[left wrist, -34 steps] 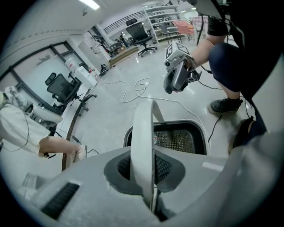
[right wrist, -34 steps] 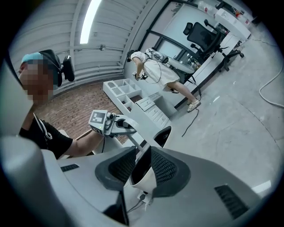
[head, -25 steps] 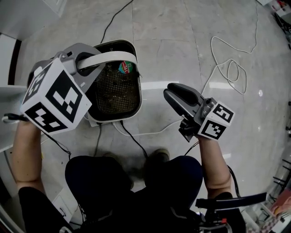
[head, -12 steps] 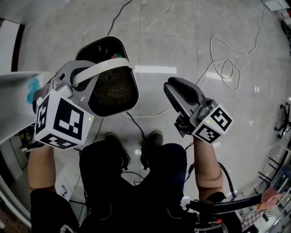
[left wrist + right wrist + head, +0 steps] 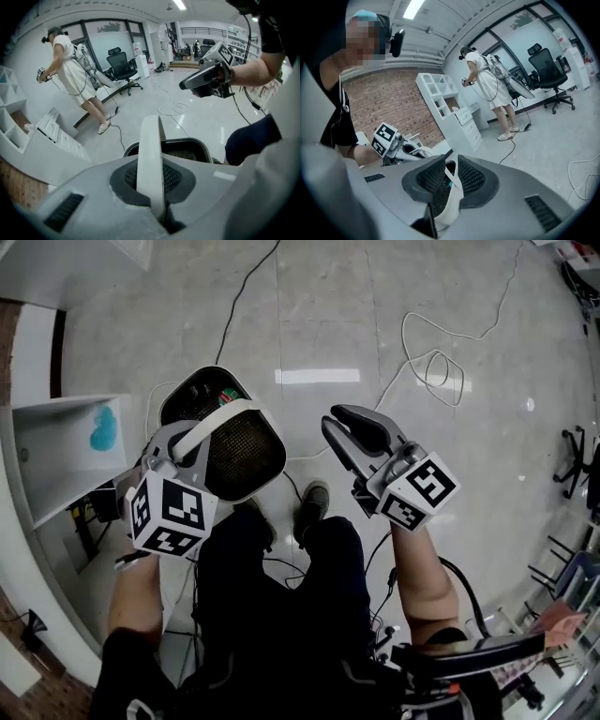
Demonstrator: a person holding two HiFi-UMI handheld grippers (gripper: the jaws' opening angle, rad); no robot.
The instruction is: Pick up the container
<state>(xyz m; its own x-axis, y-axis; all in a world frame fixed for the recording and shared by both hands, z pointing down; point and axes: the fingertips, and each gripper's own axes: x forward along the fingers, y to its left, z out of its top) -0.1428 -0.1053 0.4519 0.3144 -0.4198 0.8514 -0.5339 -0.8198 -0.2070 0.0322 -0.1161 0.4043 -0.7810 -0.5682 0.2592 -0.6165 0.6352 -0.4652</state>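
Observation:
The container (image 5: 236, 448) is a black mesh bin with a white bail handle (image 5: 217, 418) and some coloured litter inside. My left gripper (image 5: 199, 435) is shut on that handle and the bin hangs from it above the pale floor, in front of my knees. In the left gripper view the handle (image 5: 151, 161) runs straight up between the closed jaws, with the bin's rim (image 5: 190, 142) behind. My right gripper (image 5: 349, 426) is held in the air to the right of the bin, jaws partly open with nothing between them. It appears again as the right gripper (image 5: 204, 80).
A white shelf unit (image 5: 58, 448) with a blue object (image 5: 103, 427) stands at the left. A white cable (image 5: 433, 364) loops on the floor at the upper right, and a black cable (image 5: 246, 276) runs away. Another person (image 5: 71, 70), an office chair (image 5: 119, 62) and white drawers (image 5: 469, 125) stand farther off.
The left gripper and the bin hanging from it now look smaller and sit lower in the head view. The shelf has come into view at the left. The right gripper has kept its place.

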